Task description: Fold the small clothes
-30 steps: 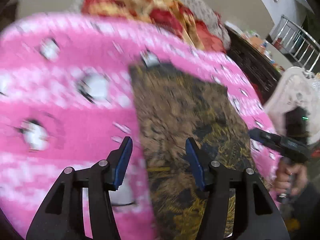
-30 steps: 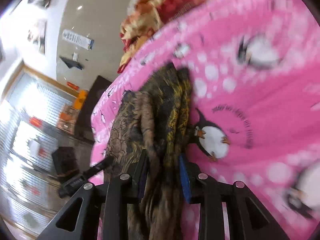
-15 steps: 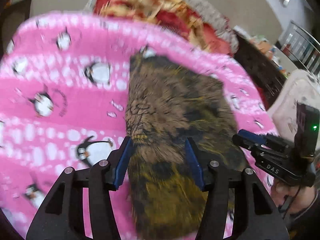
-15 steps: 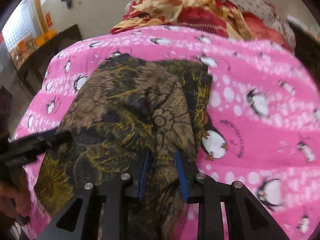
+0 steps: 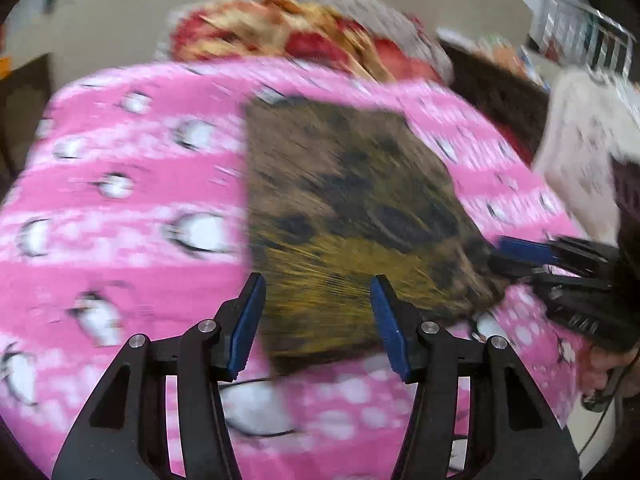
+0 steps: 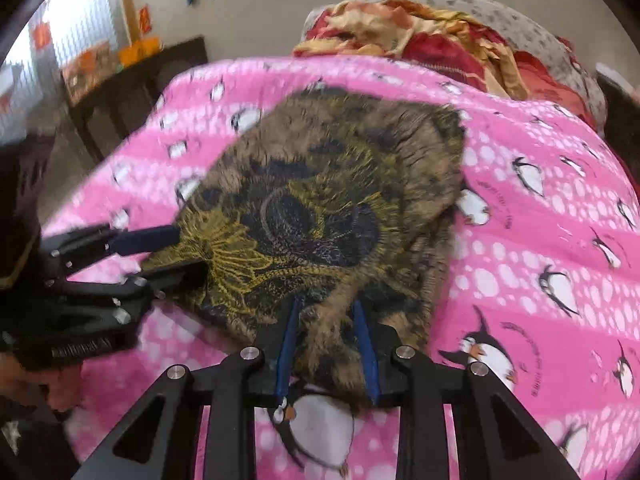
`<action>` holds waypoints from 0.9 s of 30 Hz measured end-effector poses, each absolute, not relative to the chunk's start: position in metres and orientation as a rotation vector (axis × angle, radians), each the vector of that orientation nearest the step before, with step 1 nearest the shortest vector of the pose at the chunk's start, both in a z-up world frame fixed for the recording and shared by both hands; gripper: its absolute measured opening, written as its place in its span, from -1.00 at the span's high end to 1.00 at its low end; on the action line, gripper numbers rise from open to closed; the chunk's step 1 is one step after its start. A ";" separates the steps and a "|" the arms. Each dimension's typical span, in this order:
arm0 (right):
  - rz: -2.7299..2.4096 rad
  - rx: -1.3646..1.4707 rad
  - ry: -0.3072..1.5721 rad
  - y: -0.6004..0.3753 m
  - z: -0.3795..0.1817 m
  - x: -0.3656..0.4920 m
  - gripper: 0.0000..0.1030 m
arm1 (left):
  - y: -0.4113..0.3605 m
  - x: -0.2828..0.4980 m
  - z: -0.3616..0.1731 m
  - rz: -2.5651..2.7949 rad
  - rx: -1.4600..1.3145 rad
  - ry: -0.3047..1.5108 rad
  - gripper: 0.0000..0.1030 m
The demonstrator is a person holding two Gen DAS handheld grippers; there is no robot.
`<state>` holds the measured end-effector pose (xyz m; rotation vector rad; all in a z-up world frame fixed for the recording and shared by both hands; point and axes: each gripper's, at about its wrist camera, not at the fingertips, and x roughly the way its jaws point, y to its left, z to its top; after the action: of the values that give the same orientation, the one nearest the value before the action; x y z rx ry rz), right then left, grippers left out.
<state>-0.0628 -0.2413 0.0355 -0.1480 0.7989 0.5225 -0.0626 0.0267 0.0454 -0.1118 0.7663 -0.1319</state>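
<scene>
I see one small garment (image 6: 320, 216), a brown cloth printed with black patches and fine yellow-gold line work, spread mostly flat on a pink blanket across the centre of the right wrist view. Its near edge is bunched into a raised ridge at lower centre, and its right side folds over in a thick seam. In the left wrist view the same garment (image 5: 352, 216) shows as a blurred, roughly rectangular panel in mid-frame.

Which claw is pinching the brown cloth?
The right gripper: a bunch of the brown cloth is squeezed between its blue pads. The left gripper has its jaws apart, gripping nothing.
</scene>
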 end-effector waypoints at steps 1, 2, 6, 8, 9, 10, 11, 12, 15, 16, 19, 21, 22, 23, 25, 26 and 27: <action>0.489 -0.159 0.770 -0.247 0.040 -0.069 0.43 | 0.035 -0.066 0.048 -0.097 -0.117 0.750 -0.05; 0.450 -0.169 0.746 -0.259 0.043 -0.072 0.40 | 0.053 -0.067 0.048 -0.046 -0.135 0.744 -0.05; 0.261 -0.166 0.776 -0.322 0.030 -0.060 0.32 | 0.109 -0.058 0.026 0.118 -0.197 0.824 -0.05; 0.204 -0.161 0.790 -0.349 0.022 -0.051 0.32 | 0.126 -0.059 0.003 0.164 -0.196 0.889 -0.14; 0.177 -0.169 0.800 -0.364 0.017 -0.047 0.31 | 0.133 -0.061 -0.005 0.143 -0.243 0.880 -0.24; 0.160 -0.177 0.813 -0.381 0.011 -0.041 0.24 | 0.136 -0.065 -0.004 0.118 -0.261 0.864 -0.42; 0.153 -0.190 0.824 -0.391 0.005 -0.036 0.13 | 0.134 -0.062 -0.005 0.080 -0.277 0.873 -0.60; 0.157 -0.210 0.815 -0.404 -0.006 -0.035 -0.28 | 0.130 -0.060 -0.008 0.087 -0.250 0.889 -0.60; 0.126 -0.088 0.759 -0.441 -0.018 -0.034 -1.00 | 0.113 -0.054 -0.012 0.128 -0.141 0.918 -0.70; 0.140 -0.021 0.769 -0.451 -0.019 -0.032 -1.00 | 0.109 -0.053 -0.013 0.137 -0.112 0.926 -0.73; 0.134 -0.036 0.752 -0.449 -0.020 -0.034 -1.00 | 0.103 -0.049 -0.017 0.152 -0.068 0.932 -0.80; 0.144 -0.014 0.752 -0.452 -0.020 -0.035 -1.00 | 0.106 -0.050 -0.017 0.146 -0.079 0.931 -0.81; 0.147 -0.009 0.750 -0.453 -0.021 -0.036 -1.00 | 0.106 -0.051 -0.016 0.144 -0.082 0.931 -0.82; 0.149 -0.006 0.748 -0.452 -0.022 -0.036 -1.00 | 0.106 -0.051 -0.016 0.143 -0.081 0.931 -0.82; 0.148 -0.005 0.746 -0.453 -0.022 -0.036 -1.00 | 0.105 -0.051 -0.016 0.145 -0.077 0.930 -0.84; 0.149 -0.002 0.747 -0.453 -0.022 -0.036 -1.00 | 0.105 -0.051 -0.016 0.145 -0.076 0.930 -0.85; 0.150 0.001 0.749 -0.453 -0.021 -0.036 -1.00 | 0.106 -0.050 -0.016 0.143 -0.077 0.929 -0.86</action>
<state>-0.0356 -0.4535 -0.0213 0.0006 0.7485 0.1500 -0.0504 0.1055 -0.0162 -0.0771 0.9292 0.1431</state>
